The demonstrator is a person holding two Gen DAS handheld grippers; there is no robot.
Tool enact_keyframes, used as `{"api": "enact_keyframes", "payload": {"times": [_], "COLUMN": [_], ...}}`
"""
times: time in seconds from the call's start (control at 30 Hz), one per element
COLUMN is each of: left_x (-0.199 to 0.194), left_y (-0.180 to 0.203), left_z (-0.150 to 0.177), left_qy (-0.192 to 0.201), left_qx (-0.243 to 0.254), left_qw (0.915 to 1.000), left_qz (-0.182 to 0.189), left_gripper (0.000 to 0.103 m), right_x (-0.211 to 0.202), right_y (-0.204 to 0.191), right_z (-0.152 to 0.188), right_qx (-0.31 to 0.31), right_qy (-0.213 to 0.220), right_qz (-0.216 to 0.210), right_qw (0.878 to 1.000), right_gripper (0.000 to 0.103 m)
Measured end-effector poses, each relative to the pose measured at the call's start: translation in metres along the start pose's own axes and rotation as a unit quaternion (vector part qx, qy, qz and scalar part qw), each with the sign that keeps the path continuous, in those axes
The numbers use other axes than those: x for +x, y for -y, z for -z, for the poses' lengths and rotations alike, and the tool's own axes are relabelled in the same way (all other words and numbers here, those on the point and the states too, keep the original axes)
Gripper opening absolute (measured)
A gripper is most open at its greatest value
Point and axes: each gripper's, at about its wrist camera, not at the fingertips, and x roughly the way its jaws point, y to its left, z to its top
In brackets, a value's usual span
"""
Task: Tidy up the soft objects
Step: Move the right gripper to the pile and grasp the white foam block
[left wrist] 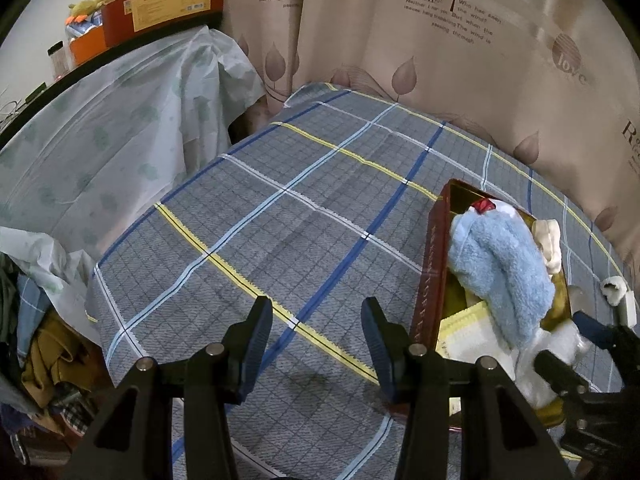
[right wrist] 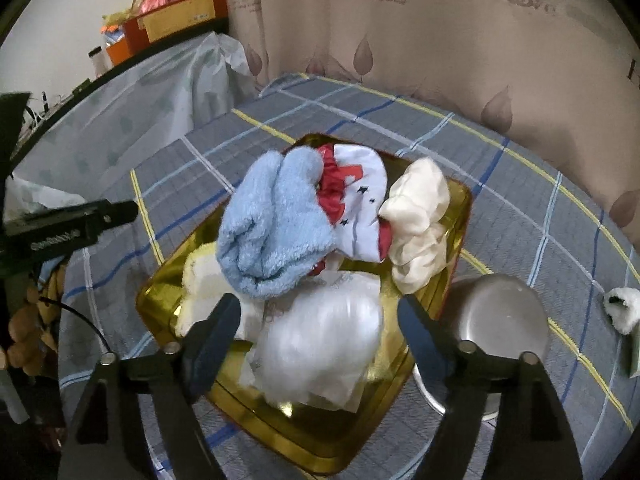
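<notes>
Lying between the fingers: a white crinkled bag (right wrist: 320, 336) is seen between the spread fingers of the right gripper (right wrist: 316, 328); the pads are not pressed on it, so it is released.
Box: the bag rests in the near part of a gold-lined box (right wrist: 460, 204) on the plaid sheet (right wrist: 520, 184).
Other soft things: a blue towel (right wrist: 272, 220) is piled at the box's left, a white cloth with red trim (right wrist: 356, 200) at the far middle, a cream cloth (right wrist: 420, 220) over the right rim.
Left gripper: the left gripper (left wrist: 316, 344) is held open over bare sheet, left of the box's dark red side (left wrist: 430, 280); nothing is between its fingers.
Outside the box: a small white fluffy piece (right wrist: 622, 308) lies on the sheet well to the right; a grey round lid-like object (right wrist: 500, 312) sits just beside the box's right corner.
Hard to make out: the pale yellow item (right wrist: 200, 276) under the towel is mostly covered; the near box edge is cut off by the gripper body; the grey object's nature cannot be told.
</notes>
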Motion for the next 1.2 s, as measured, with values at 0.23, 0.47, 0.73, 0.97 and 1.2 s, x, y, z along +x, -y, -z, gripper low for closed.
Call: {"api": "enact_keyframes", "payload": {"times": [0.23, 0.47, 0.73, 0.97, 1.2], "left_x": [0.000, 0.000, 0.003, 0.005, 0.009], "left_y": [0.002, 0.007, 0.012, 0.018, 0.022], "left_z": [0.001, 0.003, 0.005, 0.009, 0.010], "left_qy": [0.003, 0.006, 0.005, 0.015, 0.021], "left_qx": [0.005, 0.016, 0.032, 0.050, 0.057], "left_qw": [1.0000, 0.9998, 0.9994, 0.9980, 0.9969], "left_qz": [-0.001, -0.008, -0.014, -0.037, -0.050], "left_gripper": [0.047, 0.047, 0.047, 0.047, 0.047], "right_x": [-0.036, -0.077, -0.118, -0.124, -0.096], "right_y": [0.027, 0.097, 0.221, 0.310, 0.364], "right_z": [0.004, 0.021, 0.053, 0.083, 0.105], "right_qx": [0.027, 0.071, 0.168, 0.253, 0.324], "right_qy": [0.025, 0.037, 0.030, 0.013, 0.016], "right_qz": [0.004, 0.064, 0.163, 0.207, 0.162], "right_qw": [0.999, 0.995, 0.972, 0.945, 0.932], "right_gripper": [0.082, 0.083, 0.084, 0.091, 0.095]}}
